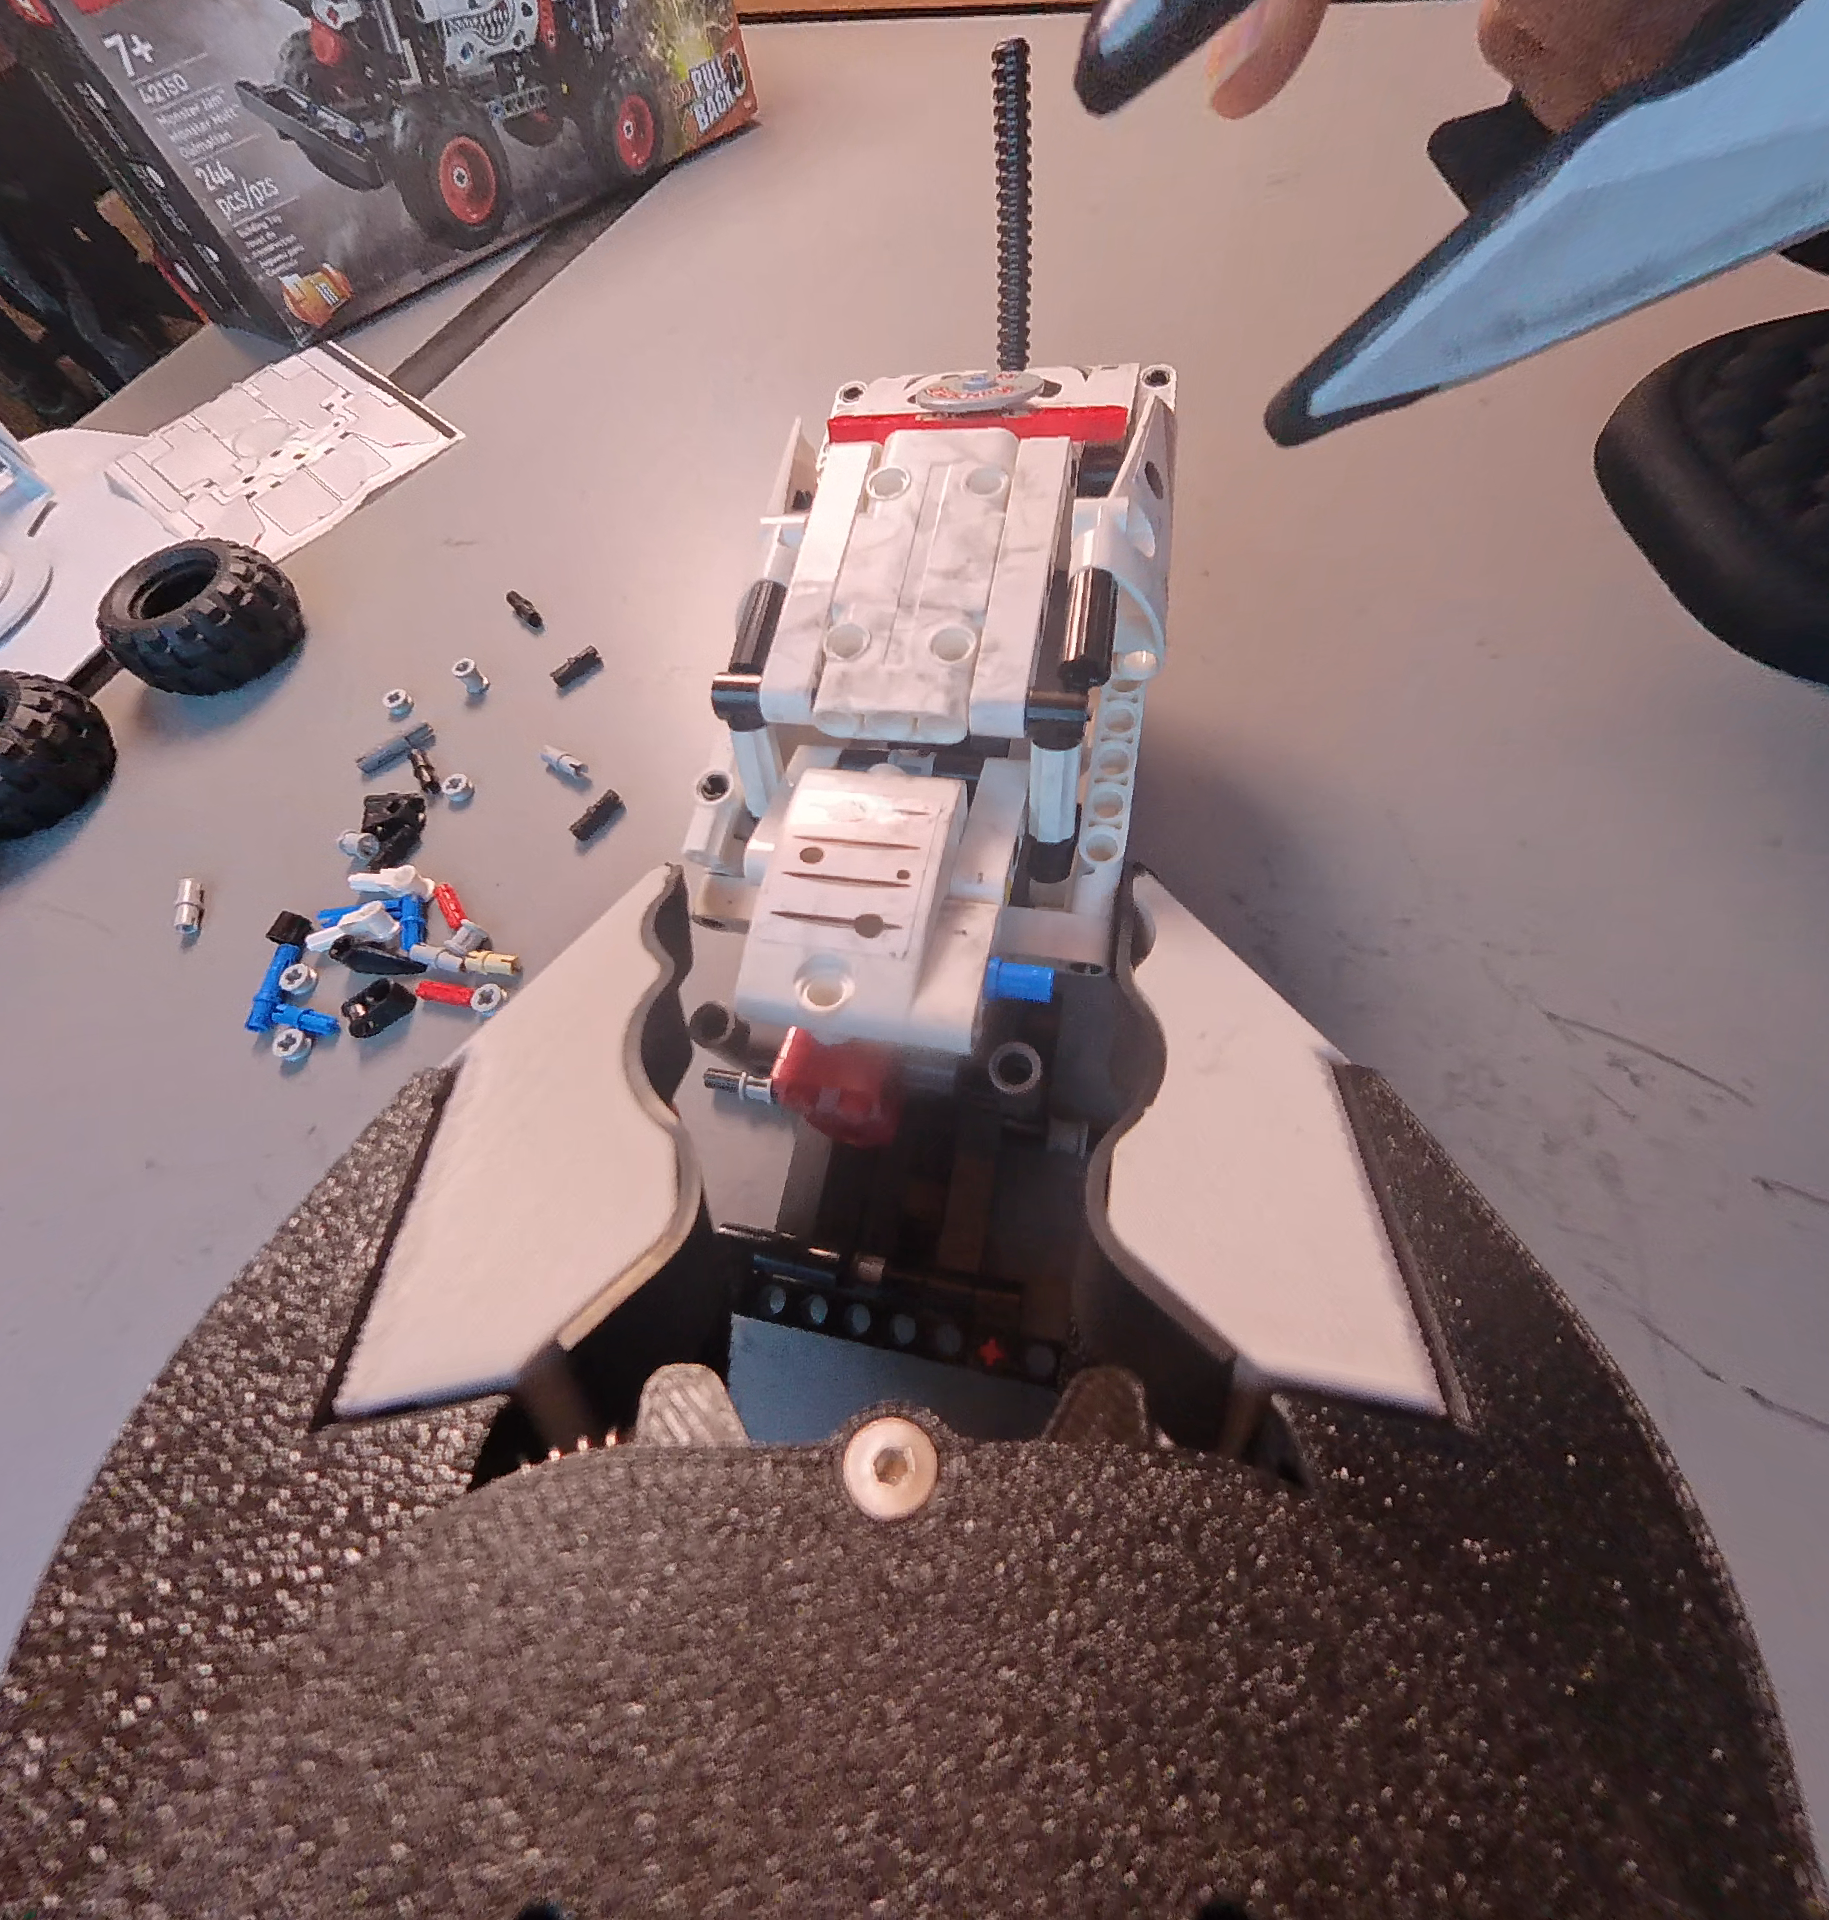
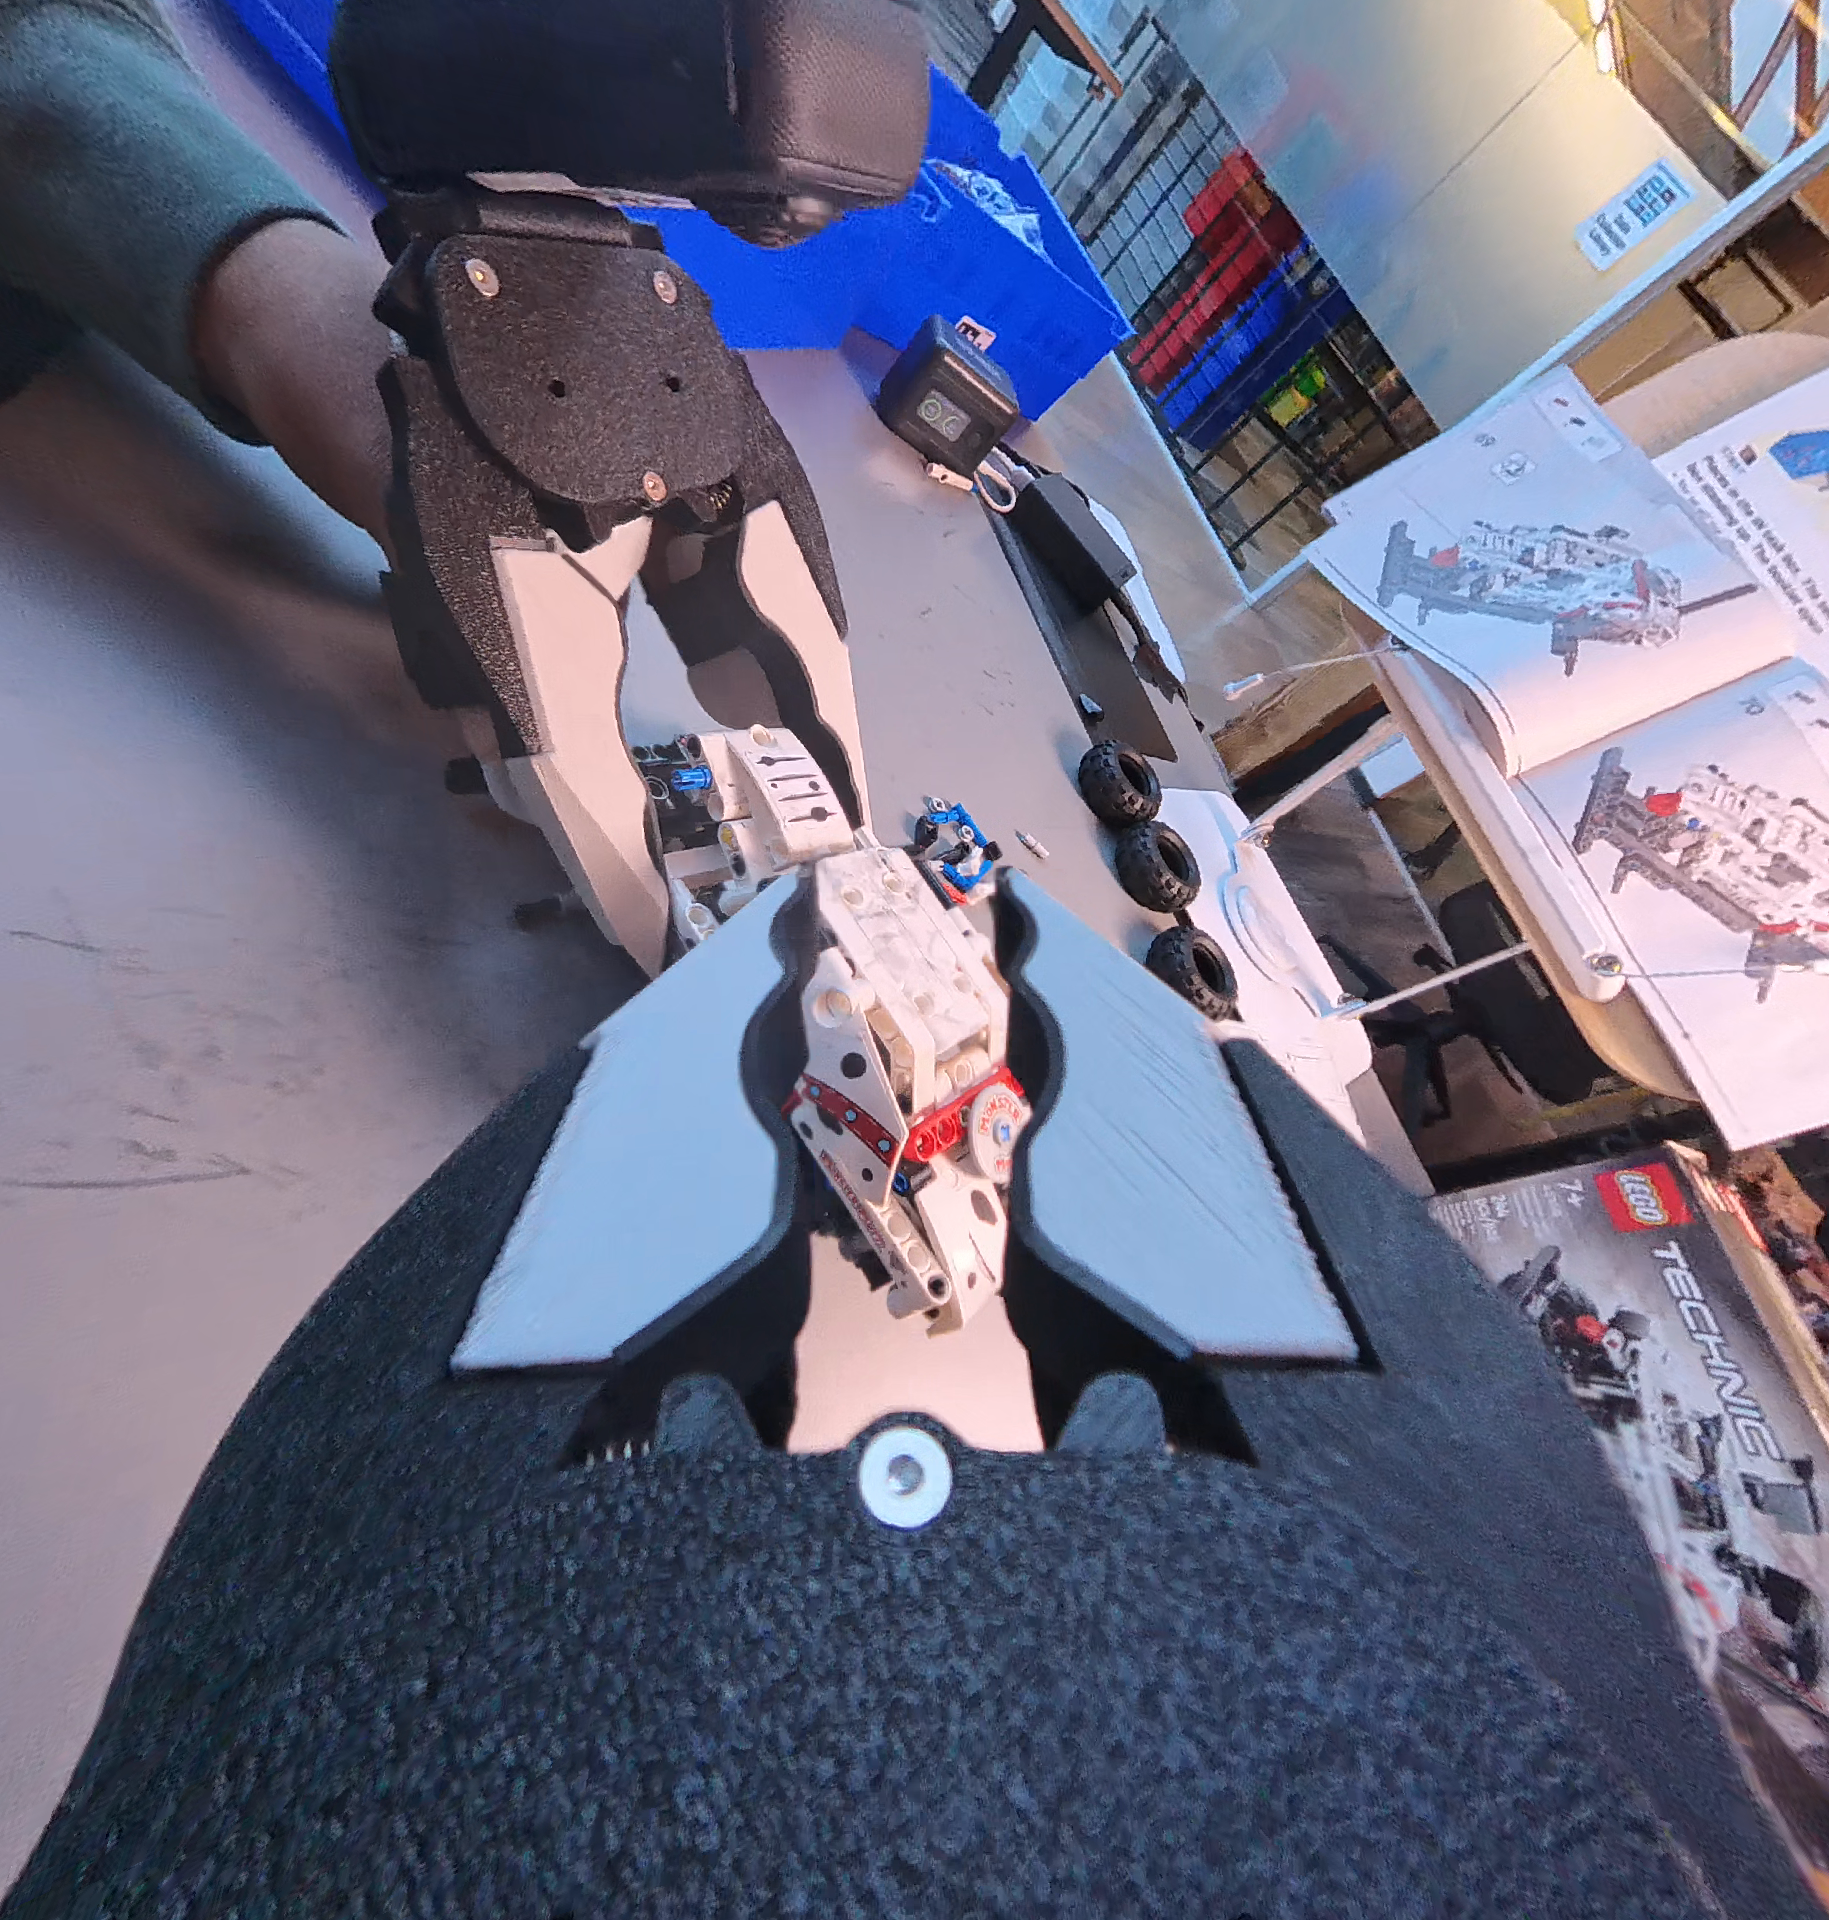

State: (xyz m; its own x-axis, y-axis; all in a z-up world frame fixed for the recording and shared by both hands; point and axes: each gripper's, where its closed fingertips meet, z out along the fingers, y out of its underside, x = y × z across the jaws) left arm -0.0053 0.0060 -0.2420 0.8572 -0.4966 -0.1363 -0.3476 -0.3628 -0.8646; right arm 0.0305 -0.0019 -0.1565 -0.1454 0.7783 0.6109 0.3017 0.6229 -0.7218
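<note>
White and marbled plastic makes up most of the brick-built truck body [image 1: 951, 727] that we see in the left wrist view, lying on the grey surface [image 1: 1409, 935]. Our left gripper [image 1: 894, 935] is clenched on its near, dark-framed end, one finger pressed to each flank. A black ribbed rod [image 1: 1012, 208] sticks out of the far end. Left of the model lie a scatter of small blue, black, red and grey pins [image 1: 390, 935] and two black knobbly tyres [image 1: 199, 630]. The right gripper [image 1: 1201, 260] hangs apart above the far end.

From the right wrist view, our right gripper [image 2: 899, 914] brackets the red-trimmed end of the model [image 2: 910, 1091] with its fingers spread and, as far as we can tell, not touching. We judge the work goes best if the left keeps a firm, level clamp and the right closes squarely on solid beams, not on the thin white panels.
</note>
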